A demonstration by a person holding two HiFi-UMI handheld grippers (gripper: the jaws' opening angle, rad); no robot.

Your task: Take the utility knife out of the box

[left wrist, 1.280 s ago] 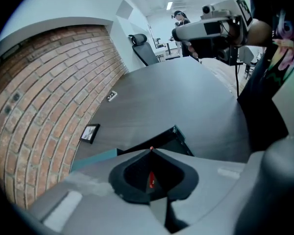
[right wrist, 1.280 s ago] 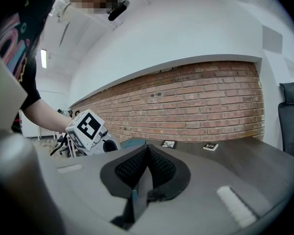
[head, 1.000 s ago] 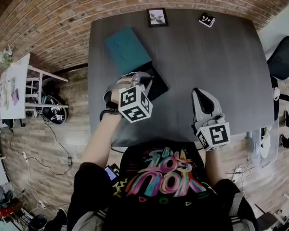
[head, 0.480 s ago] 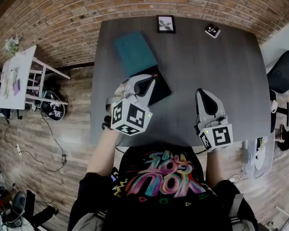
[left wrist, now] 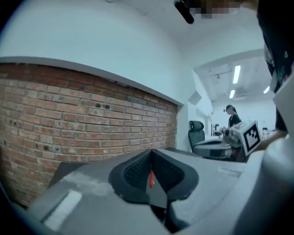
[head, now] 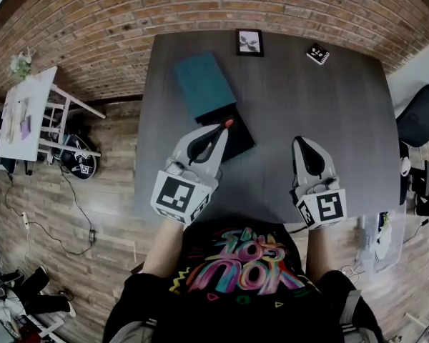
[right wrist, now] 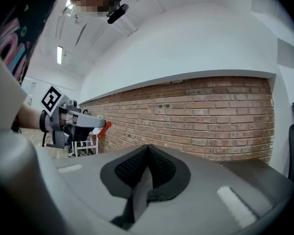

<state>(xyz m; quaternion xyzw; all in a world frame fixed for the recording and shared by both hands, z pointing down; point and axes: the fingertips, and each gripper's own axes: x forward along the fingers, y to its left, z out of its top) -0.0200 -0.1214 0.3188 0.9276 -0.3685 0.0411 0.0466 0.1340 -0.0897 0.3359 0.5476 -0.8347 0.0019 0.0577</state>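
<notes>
Left gripper view: pads (left wrist: pixel 134 171) pressed together on a thin red sliver, read as the utility knife (left wrist: pixel 151 178), held edge-on right at the pad tips. The lens tilts up at the brick wall (left wrist: pixel 63 116), so the tool is raised off the table. Head view: left gripper (head: pixel 220 128) with the knife's red end poking just past its fingertips, over the near corner of the black box (head: pixel 237 140). From above I cannot tell whether the knife is clear of the box wall. The teal lid (head: pixel 202 84) lies beyond the fingertips, touching the box's far side. The right gripper (head: pixel 305 143) is well off to the right of the left fingers, shut on nothing (its own view shows the textured pads meeting bare). Step in hand, by my reading: the lift-out, nearly done. To do it well, hold the pinch firm, since the grip is narrow and at the very tips, so the knife could pivot or slip. Rise straight up before any sideways travel, so no part catches the box rim. Room: bare table (head: pixel 307 98) between the two sets of fingers and ahead of the right ones. A picture frame (head: pixel 249 41) and marker tag (head: pixel 317 53) sit far beyond. The table's near edge runs just behind both grippers, so set down forward.
</notes>
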